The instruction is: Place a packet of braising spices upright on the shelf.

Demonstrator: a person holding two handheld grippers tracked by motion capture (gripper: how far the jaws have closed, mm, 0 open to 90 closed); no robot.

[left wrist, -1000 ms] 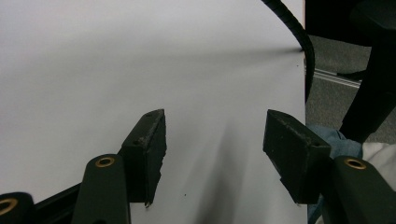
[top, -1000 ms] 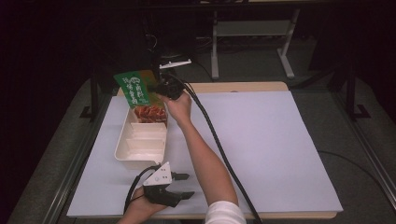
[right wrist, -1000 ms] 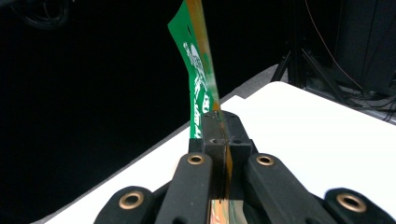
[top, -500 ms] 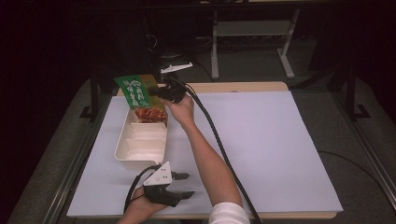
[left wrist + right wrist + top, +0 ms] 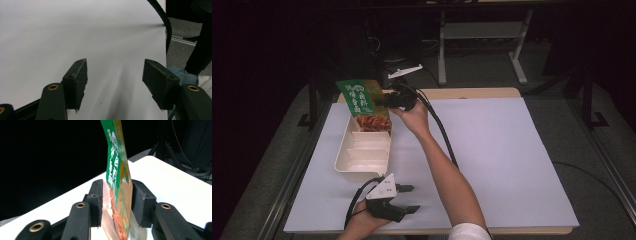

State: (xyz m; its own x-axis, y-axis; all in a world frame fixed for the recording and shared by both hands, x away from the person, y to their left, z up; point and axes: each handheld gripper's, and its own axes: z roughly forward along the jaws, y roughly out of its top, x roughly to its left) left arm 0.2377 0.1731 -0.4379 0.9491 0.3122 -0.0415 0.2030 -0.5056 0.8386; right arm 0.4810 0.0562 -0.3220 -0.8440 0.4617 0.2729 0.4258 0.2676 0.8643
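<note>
We are looking first at the green food pouch (image 5: 363, 103), which is standing tilted over the far end of the cream divided tray (image 5: 343, 154), its lower edge dipping into the farthest compartment, where some reddish food (image 5: 373, 123) is lying. In the right gripper view the pouch (image 5: 117, 167) is rising upright between the two black jaws, green printing on one face and a picture of reddish food lower down.

The right gripper (image 5: 395, 100) is sitting just beside the pouch on its right, at the far edge of the table. Its jaws have just been opening, and they are now standing a little off the pouch on both sides, with the pouch between them; we are seeing a narrow gap at each pad (image 5: 97, 202), so the grip is loosened rather than clamped.

The nearer compartments of the tray are showing only pale plastic. The tray is resting on the white table sheet (image 5: 512, 160), towards its left side.

Well apart from all this, near the front edge of the table, the left gripper (image 5: 409, 198) is lying low over the sheet. Its jaws are spread wide with nothing between them, bare white sheet (image 5: 75, 32) showing through the gap.
</note>
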